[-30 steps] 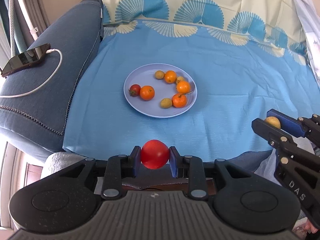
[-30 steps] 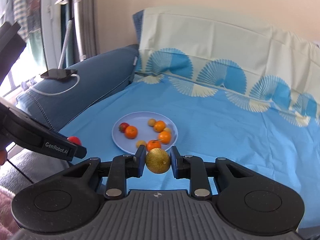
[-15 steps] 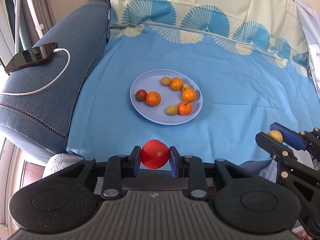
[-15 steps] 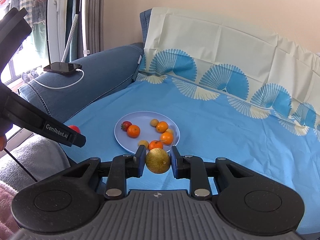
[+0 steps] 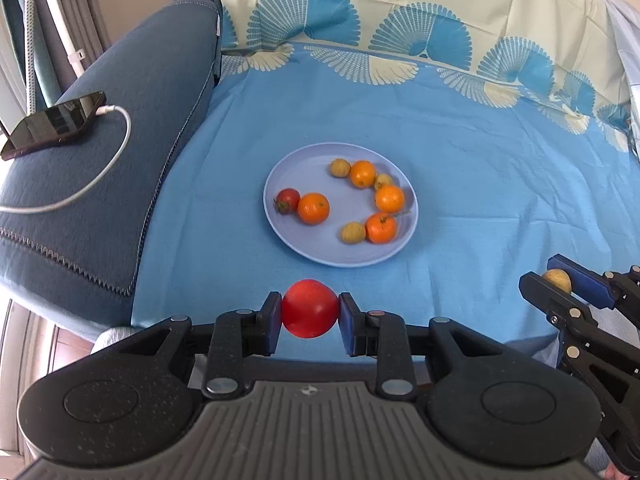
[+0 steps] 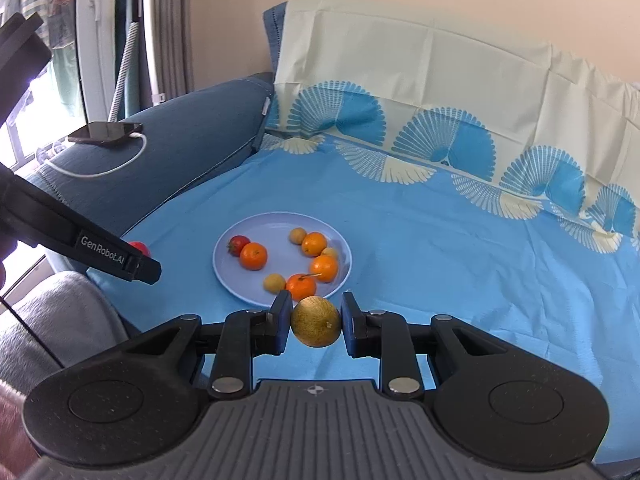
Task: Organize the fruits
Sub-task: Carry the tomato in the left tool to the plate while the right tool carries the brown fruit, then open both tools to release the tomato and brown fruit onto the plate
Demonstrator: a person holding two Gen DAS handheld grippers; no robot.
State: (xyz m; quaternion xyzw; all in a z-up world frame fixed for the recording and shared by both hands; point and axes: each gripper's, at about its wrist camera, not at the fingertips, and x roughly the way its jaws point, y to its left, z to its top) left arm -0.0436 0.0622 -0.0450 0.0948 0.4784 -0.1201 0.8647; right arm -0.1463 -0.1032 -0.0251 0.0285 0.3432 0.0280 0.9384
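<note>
A red tomato (image 5: 310, 308) is pinched between the pads of the left gripper (image 5: 310, 314), and a golden-brown round fruit (image 6: 316, 327) is clamped in the right gripper (image 6: 316, 326). Ahead of both grippers, on the blue cloth (image 5: 480, 184), sits a pale blue plate (image 5: 348, 258) holding four oranges, three small yellowish fruits and a strawberry (image 5: 287, 201).

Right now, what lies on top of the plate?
On the plate: four oranges, three small yellowish fruits, one red fruit. One yellowish fruit is partly hidden behind the oranges.
</note>
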